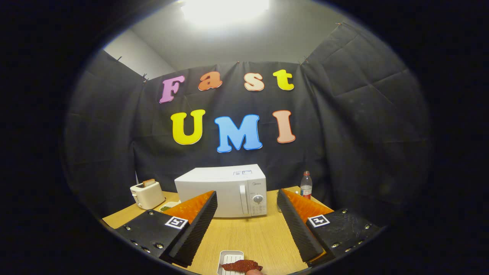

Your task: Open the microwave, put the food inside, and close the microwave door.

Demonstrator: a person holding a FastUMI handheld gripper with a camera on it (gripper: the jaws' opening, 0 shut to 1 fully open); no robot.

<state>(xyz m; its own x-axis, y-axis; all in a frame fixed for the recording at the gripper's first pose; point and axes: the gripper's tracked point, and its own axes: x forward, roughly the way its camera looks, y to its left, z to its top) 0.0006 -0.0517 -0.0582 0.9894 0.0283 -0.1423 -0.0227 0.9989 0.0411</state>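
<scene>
Two fingers of your gripper [246, 225] stand spread wide, gripping nothing. Between them, nearest you, a white tray [230, 259] holds the reddish food [241, 266]. Beyond the fingertips the microwave [223, 189] sits with its door shut, toaster [147, 194] to its left, bottle [306, 185] to its right.

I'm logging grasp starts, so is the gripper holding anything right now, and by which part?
Nothing is held. The gripper is open, its fingers spread wide over the table, with the microwave beyond them and the food on its tray below, untouched.
</scene>
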